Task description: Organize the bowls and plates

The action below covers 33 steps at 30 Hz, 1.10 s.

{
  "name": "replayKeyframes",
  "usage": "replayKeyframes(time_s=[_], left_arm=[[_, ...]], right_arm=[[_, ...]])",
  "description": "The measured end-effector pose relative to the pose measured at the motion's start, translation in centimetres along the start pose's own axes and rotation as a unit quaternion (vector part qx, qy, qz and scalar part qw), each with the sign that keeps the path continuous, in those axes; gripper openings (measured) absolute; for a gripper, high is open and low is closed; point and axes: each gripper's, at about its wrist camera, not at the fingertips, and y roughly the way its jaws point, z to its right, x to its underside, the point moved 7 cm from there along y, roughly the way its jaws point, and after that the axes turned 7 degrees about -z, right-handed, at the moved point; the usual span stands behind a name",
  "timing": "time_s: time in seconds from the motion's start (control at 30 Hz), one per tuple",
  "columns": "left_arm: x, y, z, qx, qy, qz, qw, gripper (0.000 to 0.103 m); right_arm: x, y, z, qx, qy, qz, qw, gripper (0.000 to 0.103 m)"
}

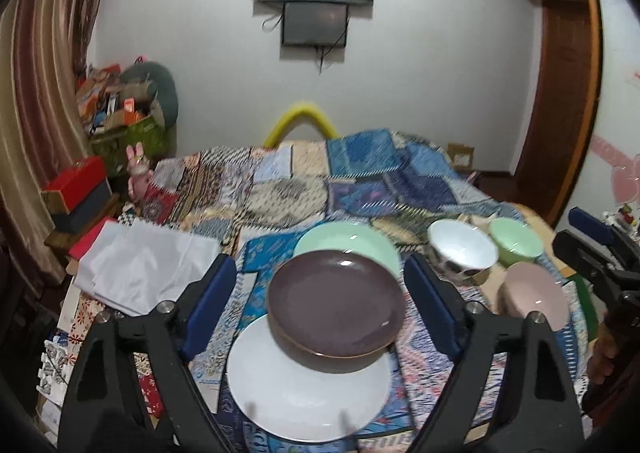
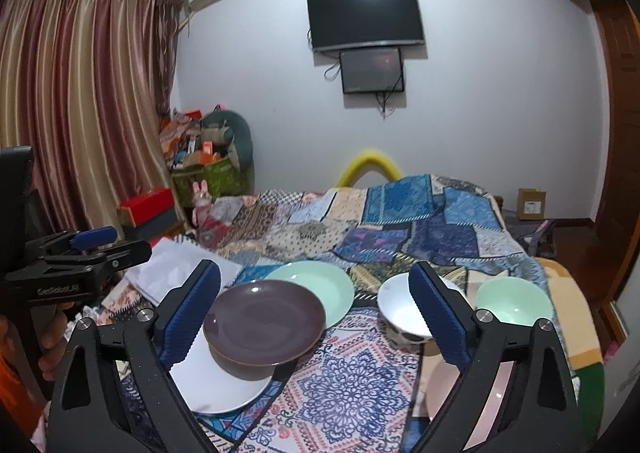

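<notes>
A dark brown plate (image 1: 336,301) (image 2: 264,323) rests on the far part of a white plate (image 1: 308,385) (image 2: 220,385) on the patchwork cloth. A mint green plate (image 1: 360,241) (image 2: 320,285) lies just behind them. To the right stand a white bowl (image 1: 462,249) (image 2: 400,309), a mint green bowl (image 1: 516,241) (image 2: 514,301) and a pink bowl (image 1: 536,293). My left gripper (image 1: 320,293) is open and empty, its fingers on either side of the brown plate. My right gripper (image 2: 316,317) is open and empty, above the cloth between the plates and bowls.
A folded white cloth (image 1: 148,265) (image 2: 180,265) lies left of the plates. The patchwork cover (image 1: 360,181) (image 2: 400,221) spreads over the bed behind. Boxes (image 1: 76,189) and clutter stand at the far left by the curtain (image 2: 80,93).
</notes>
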Motion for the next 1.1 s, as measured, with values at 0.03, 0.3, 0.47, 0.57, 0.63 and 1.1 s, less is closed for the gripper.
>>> replayKeyframes(time_s=[0.03, 0.3, 0.47, 0.57, 0.63, 1.1], left_arm=[[0.1, 0.7, -0.3, -0.003, -0.001, -0.007, 1.0000, 0.082], [1.6, 7.3, -4.1, 0.007, -0.029, -0.083, 0.9961, 0.067], [2.3, 10.9, -5.4, -0.010, -0.017, -0.113, 0.9933, 0.067], [2.8, 13.0, -6.0, -0.008, -0.012, -0.136, 0.9907, 0.067], [3.3, 14.5, -6.4, -0.009, -0.013, -0.150, 0.9886, 0.067], [5.7, 21.1, -6.5, 0.029, -0.026, -0.212, 0.9765, 0.038]], right_arm=[[0.2, 0.6, -0.1, -0.002, -0.001, -0.007, 1.000, 0.089], [2.3, 5.9, -0.1, -0.012, -0.002, -0.076, 0.997, 0.073], [3.8, 9.3, 0.2, -0.012, 0.003, -0.118, 0.993, 0.071], [4.7, 10.9, 0.3, -0.011, 0.004, -0.142, 0.990, 0.067], [5.3, 12.1, 0.5, -0.010, 0.005, -0.157, 0.987, 0.064], [8.8, 17.2, 1.4, -0.026, 0.031, -0.237, 0.971, 0.043]])
